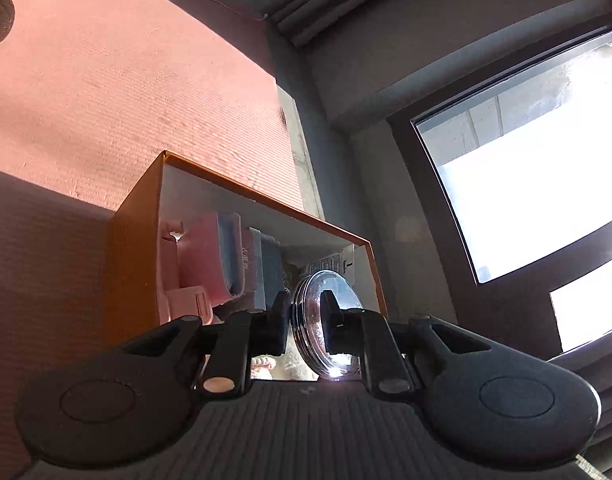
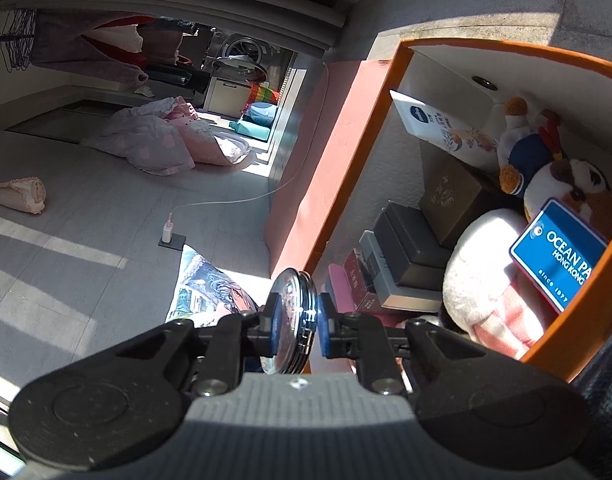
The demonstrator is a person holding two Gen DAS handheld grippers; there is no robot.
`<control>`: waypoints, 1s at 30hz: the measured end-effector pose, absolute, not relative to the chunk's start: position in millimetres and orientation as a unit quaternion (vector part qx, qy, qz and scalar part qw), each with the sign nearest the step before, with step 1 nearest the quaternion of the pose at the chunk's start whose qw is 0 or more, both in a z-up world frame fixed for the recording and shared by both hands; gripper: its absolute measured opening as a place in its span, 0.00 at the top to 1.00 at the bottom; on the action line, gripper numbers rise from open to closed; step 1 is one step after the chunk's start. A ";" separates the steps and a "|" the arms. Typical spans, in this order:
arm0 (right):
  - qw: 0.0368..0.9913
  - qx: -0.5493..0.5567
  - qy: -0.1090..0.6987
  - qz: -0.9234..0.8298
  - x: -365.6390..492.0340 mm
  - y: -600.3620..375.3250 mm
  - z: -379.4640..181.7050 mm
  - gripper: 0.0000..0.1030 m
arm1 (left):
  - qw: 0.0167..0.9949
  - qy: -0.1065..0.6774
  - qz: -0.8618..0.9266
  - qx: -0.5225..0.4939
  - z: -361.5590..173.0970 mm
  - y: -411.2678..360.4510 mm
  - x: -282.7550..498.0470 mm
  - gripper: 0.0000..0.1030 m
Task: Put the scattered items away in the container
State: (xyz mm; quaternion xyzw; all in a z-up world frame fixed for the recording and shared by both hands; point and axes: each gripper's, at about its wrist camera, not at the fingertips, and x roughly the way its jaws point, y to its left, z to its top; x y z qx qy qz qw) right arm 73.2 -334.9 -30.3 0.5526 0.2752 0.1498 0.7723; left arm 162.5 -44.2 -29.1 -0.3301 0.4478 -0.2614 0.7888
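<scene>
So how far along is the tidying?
Partway: the orange box already holds plush toys and small boxes. The left gripper and right gripper each clamp a shiny disc by the box, not yet inside. A printed pillow and pink roll still lie on the floor.

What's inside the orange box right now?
In the orange box: plush toys, a blue Ocean Park tag, stacked dark boxes and a white pouch. The bottom is covered.
</scene>
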 end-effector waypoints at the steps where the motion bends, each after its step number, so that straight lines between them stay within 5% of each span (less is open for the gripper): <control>1: 0.780 0.545 0.274 0.139 73.1 -336.1 -28.3 0.85 | 0.789 0.448 -0.260 -0.330 -29.3 -43.7 162.5 0.82; 30: 0.824 0.448 0.334 -0.089 141.7 -353.2 -43.5 0.82 | 0.819 0.439 -0.221 -0.296 -16.2 -38.0 145.6 0.82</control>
